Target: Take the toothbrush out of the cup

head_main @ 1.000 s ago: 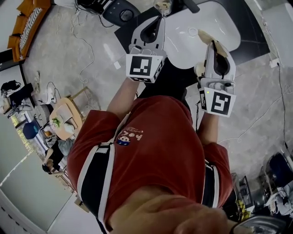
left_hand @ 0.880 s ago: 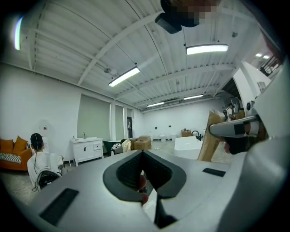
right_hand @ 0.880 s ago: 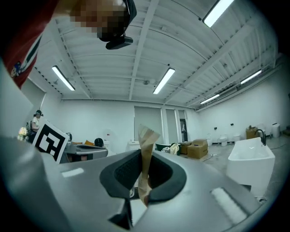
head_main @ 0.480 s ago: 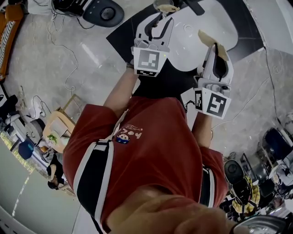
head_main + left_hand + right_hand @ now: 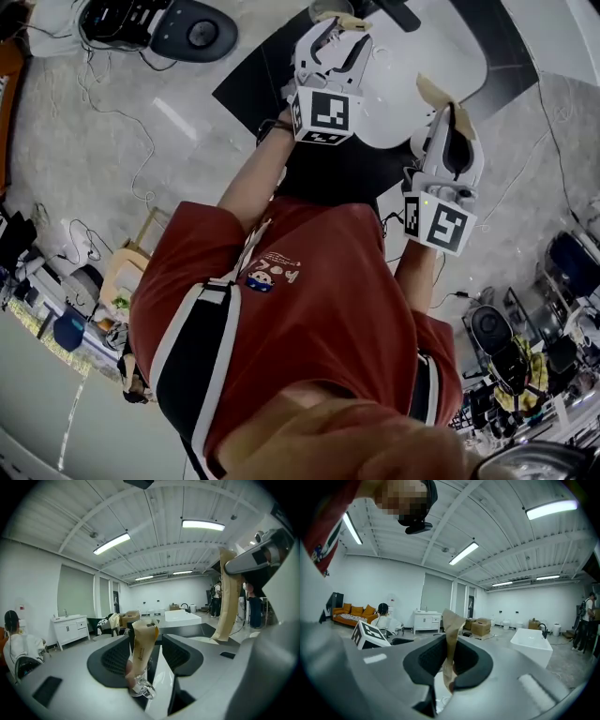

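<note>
1. The right gripper (image 5: 441, 117) pinches a paper-sleeved toothbrush (image 5: 450, 634) between closed jaws, holding it in the air well clear of the glass cup (image 5: 140, 686); that removal looks done
2. The left gripper (image 5: 342, 33), its jaws just opening and now spread wide, grips nothing; the glass cup stands between them, untouched
3. A second sleeved toothbrush (image 5: 143, 644) stands upright in the glass cup, over the white basin (image 5: 412, 56); it appears left to lift out

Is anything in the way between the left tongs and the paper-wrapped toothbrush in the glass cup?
Nothing visible. The clear glass cup holding the tan paper-wrapped toothbrush stands between the left tongs' jaws, which have just been opening.
</note>
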Tool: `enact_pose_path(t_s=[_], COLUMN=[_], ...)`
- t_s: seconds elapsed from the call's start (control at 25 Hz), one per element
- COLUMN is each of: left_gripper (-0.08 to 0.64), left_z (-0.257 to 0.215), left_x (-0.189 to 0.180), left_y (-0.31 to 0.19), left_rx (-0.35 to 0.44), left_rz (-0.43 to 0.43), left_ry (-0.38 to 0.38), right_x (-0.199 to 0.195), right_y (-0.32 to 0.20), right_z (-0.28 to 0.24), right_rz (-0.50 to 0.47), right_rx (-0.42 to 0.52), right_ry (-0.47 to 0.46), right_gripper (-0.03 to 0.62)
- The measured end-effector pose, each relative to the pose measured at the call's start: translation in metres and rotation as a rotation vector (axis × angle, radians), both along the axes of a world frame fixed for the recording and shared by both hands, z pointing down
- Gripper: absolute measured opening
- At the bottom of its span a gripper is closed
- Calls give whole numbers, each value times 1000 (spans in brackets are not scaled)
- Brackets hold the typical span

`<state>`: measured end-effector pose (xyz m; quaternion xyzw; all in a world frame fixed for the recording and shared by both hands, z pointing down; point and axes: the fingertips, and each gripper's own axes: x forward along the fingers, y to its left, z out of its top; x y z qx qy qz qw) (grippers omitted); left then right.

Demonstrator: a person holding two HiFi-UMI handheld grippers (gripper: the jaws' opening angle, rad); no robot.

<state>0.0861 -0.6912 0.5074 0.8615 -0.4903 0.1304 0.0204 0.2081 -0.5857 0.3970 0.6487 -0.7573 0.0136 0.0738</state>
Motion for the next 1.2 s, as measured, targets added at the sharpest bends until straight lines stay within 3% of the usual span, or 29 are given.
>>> enact_pose_path(t_s=[0.28, 0.4, 0.68, 1.2], left_gripper=[198, 136, 67, 58], left_z=[9, 6, -3, -39], left_x=[3, 1, -10, -22], left_y=[-10, -13, -18, -5], left_rx=[3, 21, 31, 89], left_rz=[-7, -23, -52, -39], left_ry=[-5, 9, 38, 87], right_x=[2, 2, -1, -9], right_y=[-4, -7, -7, 11], right_z=[7, 9, 8, -13], right_rz=[26, 26, 27, 52], right_rx=[-16, -20, -24, 33], right_ry=[9, 13, 22, 37], right_gripper=[34, 34, 34, 34])
